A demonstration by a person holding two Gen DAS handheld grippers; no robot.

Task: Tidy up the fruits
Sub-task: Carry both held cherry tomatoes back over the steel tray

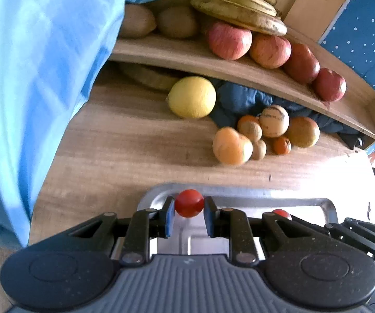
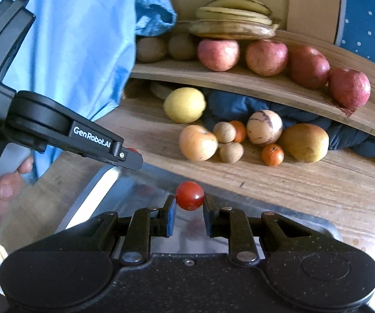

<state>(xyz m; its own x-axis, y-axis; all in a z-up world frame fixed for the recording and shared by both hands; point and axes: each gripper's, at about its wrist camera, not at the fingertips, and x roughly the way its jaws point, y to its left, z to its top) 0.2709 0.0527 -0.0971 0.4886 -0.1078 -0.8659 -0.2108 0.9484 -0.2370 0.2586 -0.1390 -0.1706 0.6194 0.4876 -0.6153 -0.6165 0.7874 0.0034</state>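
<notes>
Right wrist view: my right gripper and left gripper each pinch a cherry tomato, lifted off the near metal tray for sorting.

The wooden bench carries a metal tray, a lemon, a dark blue cloth and a cluster of small fruits. The curved shelf above it bears kiwis, four apples and bananas.
</notes>
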